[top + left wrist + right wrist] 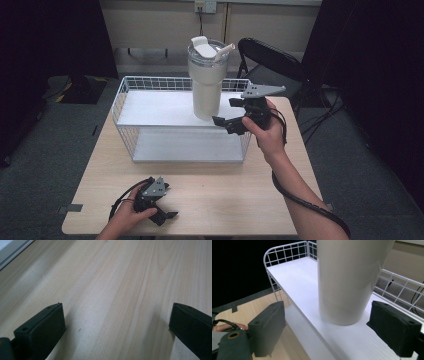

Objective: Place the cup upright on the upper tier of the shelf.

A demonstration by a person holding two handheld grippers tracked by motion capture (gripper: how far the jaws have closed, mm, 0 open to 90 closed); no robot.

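Pale wood-grain table [215, 200] carries everything, with grey floor around it and a black folding chair [270, 60] at the far side. Nearest the person, the left hand-held gripper [167, 212] rests low on the table, jaws spread wide with only bare wood between them. Farther off, the right hand-held gripper [227, 123] is raised at the front edge of a white wire shelf rack [127, 87], its jaws open and apart from the cream tumbler [206, 85]. That tumbler stands upright on the rack's top shelf just beyond and between the right jaws, lid and straw [224, 51] on top.
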